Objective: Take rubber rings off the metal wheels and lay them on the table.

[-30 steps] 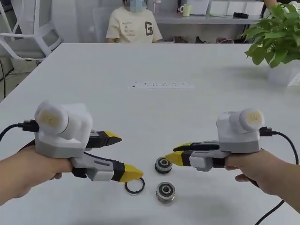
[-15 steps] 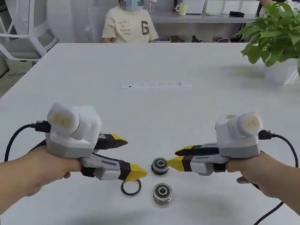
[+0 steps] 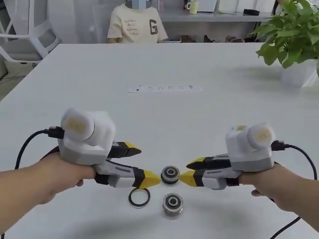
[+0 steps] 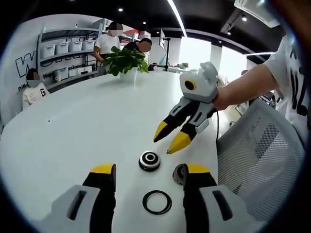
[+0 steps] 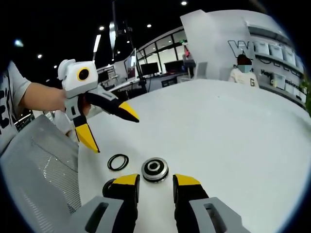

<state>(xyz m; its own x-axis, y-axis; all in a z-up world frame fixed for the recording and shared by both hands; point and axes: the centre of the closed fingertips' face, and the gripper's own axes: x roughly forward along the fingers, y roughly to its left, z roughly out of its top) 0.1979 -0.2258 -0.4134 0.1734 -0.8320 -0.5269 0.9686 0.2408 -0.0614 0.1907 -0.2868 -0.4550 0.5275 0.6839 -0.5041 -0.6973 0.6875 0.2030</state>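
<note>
Two small metal wheels stand on the white table. The farther wheel has a dark rim and lies between the tips of both grippers. The nearer wheel looks silver-edged. A loose black rubber ring lies flat to the left of it. My left gripper is open wide, its lower tip just left of the farther wheel. My right gripper is open with a narrower gap, its tips just right of that wheel and nothing in them.
A white power strip lies mid-table. A potted green plant stands at the far right. A person in a cream shirt sits at the far edge. Cables trail from both grippers toward the near edge.
Both grippers have closed in on the farther wheel from either side, the left one moving right and the right one left. The wheels and ring have stayed put on the table.
</note>
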